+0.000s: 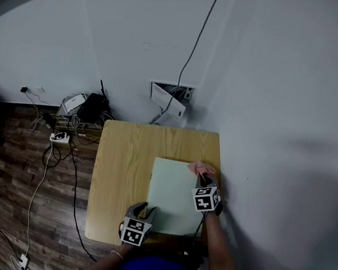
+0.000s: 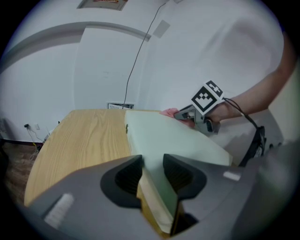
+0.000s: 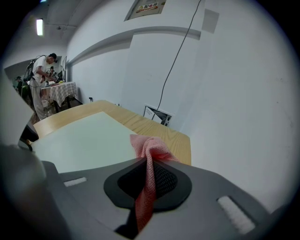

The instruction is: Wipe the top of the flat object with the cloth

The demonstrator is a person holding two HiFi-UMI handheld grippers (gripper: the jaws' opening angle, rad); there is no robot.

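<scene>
- The right tool (image 3: 149, 164) has its jaws closed on a thin strip of the pink cloth (image 3: 150, 147). Only a small bunch sticks out past the tips.
- The left tool (image 2: 152, 164) is clamped on the near edge of the pale green board (image 2: 173, 136), with a narrow gap between the jaws filled by the board's thickness.
- The board (image 1: 173, 194) lies on the right half of the worktop (image 1: 123, 175), running back from the near edge. The cloth (image 1: 200, 167) sits at the board's far right corner, close to the worktop's right edge.
- Risk: with so little cloth showing, a firm stroke may drag the hard tips of the right tool (image 1: 202, 178) over the board instead of the cloth.
- Risk: the strip is thin, so friction on a long pull could tug it out of the jaws.
- Risk: the left tool (image 1: 142, 212) grips one spot only, so a sideways push may swing the board around it.
- Risk: a stroke begun this near the right edge could run off the board.
- Hard to tell: whether the cloth presses on the board or hangs just above it, as the bunch hides the contact.
- Hidden: the worktop's near edge, behind the person's body and the left tool, so any overhang of the board is unclear.
</scene>
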